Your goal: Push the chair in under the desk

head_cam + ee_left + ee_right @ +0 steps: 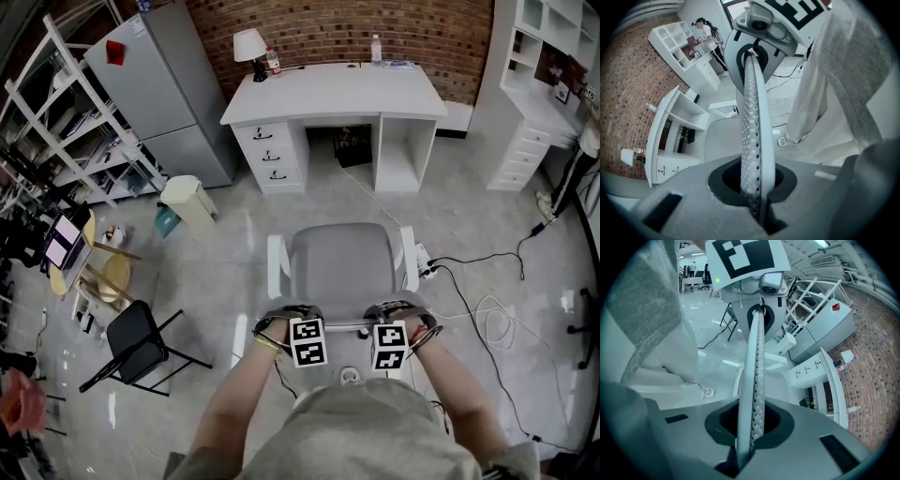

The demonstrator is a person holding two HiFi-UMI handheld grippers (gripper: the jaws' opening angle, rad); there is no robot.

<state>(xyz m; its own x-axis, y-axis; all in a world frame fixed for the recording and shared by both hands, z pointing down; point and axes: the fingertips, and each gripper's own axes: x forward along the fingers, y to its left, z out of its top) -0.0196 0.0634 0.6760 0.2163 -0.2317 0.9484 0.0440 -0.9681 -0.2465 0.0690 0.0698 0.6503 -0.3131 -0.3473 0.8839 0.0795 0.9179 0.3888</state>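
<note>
Your left tongs (756,194) are pressed onto the top of the chair back (751,117), pinching its mesh and white edge between the two jaws. Your right tongs (751,427) pinch the same back in the same way, further along to the right. In each gripper view the back runs edge-on from the jaws straight to the other tongs at its far end. In the head view the two tongs sit side by side on the back, near each other but apart. Both point steeply down, with a short bare stretch of the back between them.

Just ahead of the tongs lies the grey seat of the chair (342,267), with a white armrest (277,267) ahead-left of your left tongs and another ahead-right of your right tongs. The chair faces the white worktop (337,94), which stands well ahead of the tongs with bare floor (309,202) between it and the seat. The chair is not yet under it. The kneehole (342,141) is straight ahead, with drawers (267,155) to its left. A lamp (249,45) stands at the worktop's far left. Well to the left of your left tongs stands a black folding chair (139,342). Right of your right tongs, cables (487,314) trail over the floor.
</note>
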